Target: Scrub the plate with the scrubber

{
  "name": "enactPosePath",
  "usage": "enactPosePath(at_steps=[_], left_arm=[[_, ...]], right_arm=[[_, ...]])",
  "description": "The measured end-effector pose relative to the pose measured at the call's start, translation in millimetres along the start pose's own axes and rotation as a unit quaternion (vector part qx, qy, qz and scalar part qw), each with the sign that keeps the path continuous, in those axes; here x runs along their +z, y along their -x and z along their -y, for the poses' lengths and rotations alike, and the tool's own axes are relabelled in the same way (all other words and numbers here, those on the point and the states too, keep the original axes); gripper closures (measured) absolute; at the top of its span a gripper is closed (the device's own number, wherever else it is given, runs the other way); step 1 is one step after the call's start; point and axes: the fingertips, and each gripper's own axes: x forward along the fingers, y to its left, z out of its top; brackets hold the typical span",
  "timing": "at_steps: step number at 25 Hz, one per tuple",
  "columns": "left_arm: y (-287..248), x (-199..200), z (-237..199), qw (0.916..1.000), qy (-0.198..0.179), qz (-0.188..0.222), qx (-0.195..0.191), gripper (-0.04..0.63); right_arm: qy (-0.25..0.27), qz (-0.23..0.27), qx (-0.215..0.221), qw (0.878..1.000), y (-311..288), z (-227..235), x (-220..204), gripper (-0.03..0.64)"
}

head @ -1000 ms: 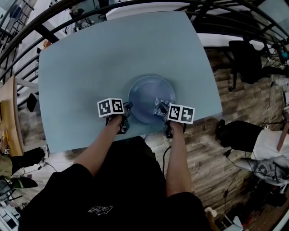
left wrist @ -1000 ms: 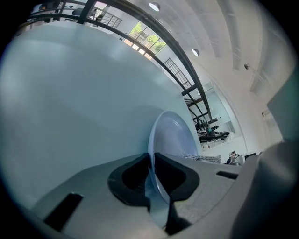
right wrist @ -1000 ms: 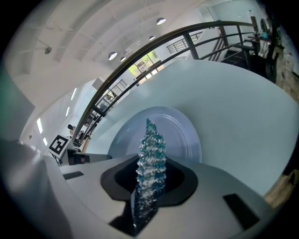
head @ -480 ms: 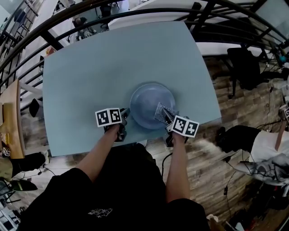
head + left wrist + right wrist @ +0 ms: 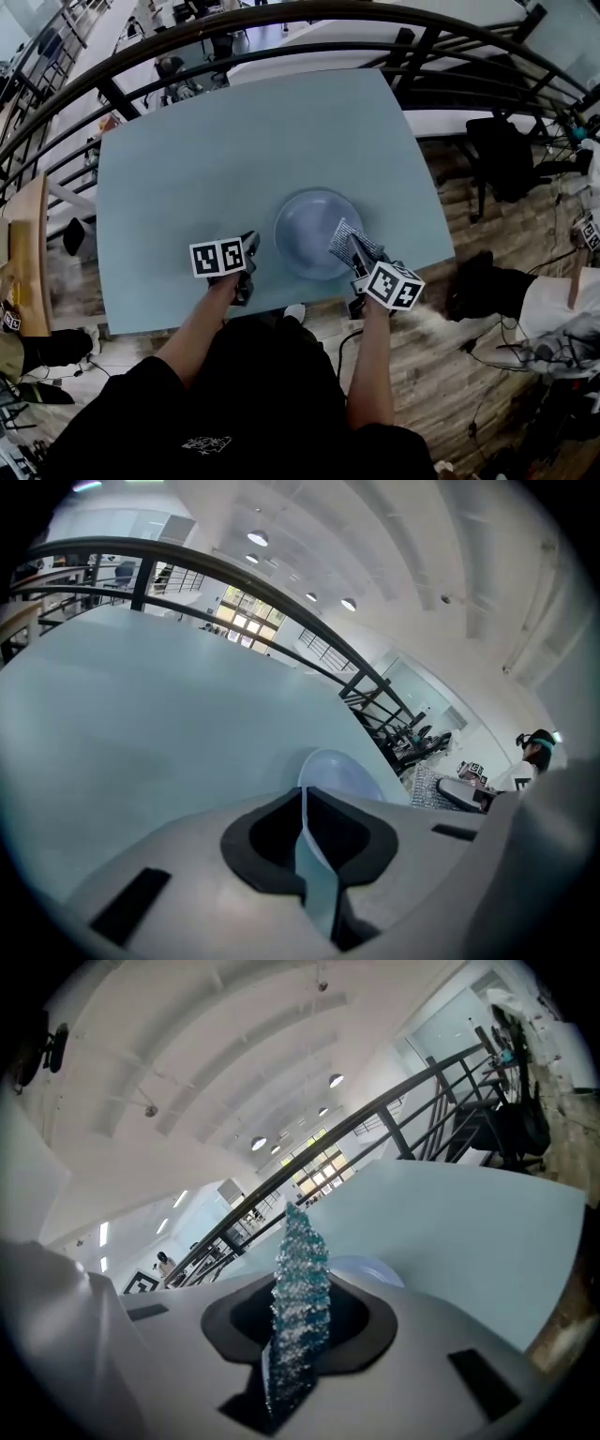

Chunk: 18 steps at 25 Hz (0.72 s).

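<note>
A round pale blue plate (image 5: pixel 312 230) lies flat on the light blue table (image 5: pixel 206 159), near its front edge. My right gripper (image 5: pixel 356 255) is shut on a silvery teal mesh scrubber (image 5: pixel 345 240), which hangs over the plate's near right rim; the scrubber (image 5: pixel 298 1274) stands upright between the jaws of the right gripper (image 5: pixel 300 1335). My left gripper (image 5: pixel 247 249) is just left of the plate and apart from it. The jaws of the left gripper (image 5: pixel 306 808) have just been closing; only a thin slit remains, with nothing in it. Beyond them lies the plate (image 5: pixel 342 772).
A black railing (image 5: pixel 281 28) curves behind the table. At the right, a black chair (image 5: pixel 506 141) stands on the wood floor; at the left is a wooden desk (image 5: pixel 23 253). The table's front edge (image 5: pixel 281 309) runs just under both grippers.
Both grippers have risen and drawn back toward me. The left gripper has come off the plate's left rim. The scrubber has lifted from the plate's surface.
</note>
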Motion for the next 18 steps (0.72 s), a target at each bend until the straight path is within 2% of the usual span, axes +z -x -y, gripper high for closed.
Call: enactPosePath(at_steps=[4, 10, 18], left_arm=[[14, 20, 18, 0.9983, -0.044, 0.031, -0.02, 0.571], [40, 44, 40, 0.9897, -0.112, 0.074, -0.05, 0.571], [83, 74, 61, 0.9713, -0.203, 0.103, -0.071, 0.587]], right_arm=[[0.029, 0.037, -0.001, 0.999, 18, -14, 13, 0.531], [0.062, 0.085, -0.025, 0.994, 43, -34, 23, 0.531], [0.109, 0.125, -0.054, 0.985, 64, -82, 41, 0.531]])
